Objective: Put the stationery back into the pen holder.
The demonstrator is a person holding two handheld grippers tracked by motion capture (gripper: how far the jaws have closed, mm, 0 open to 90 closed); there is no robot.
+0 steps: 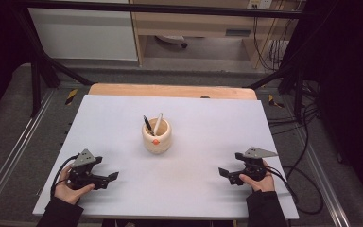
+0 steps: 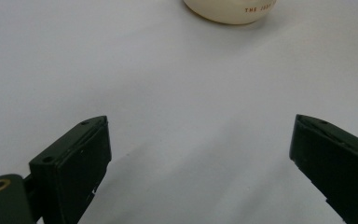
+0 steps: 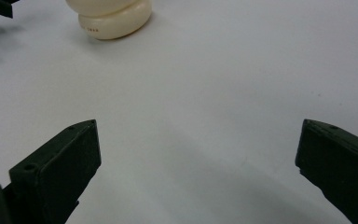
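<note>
The cream, rounded ceramic pot (image 1: 157, 136) stands mid-table on the white tabletop (image 1: 203, 118), holding a black pen (image 1: 147, 124) and a white pen (image 1: 158, 123). The left gripper (image 1: 111, 178) and the right gripper (image 1: 224, 173) rest well apart from that pot, one on each side nearer the person, jaws spread and empty.

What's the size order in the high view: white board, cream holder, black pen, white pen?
1. white board, largest by far.
2. cream holder.
3. black pen and white pen: unranked; the parts sticking out of the holder look about alike and the rest is hidden inside.
</note>
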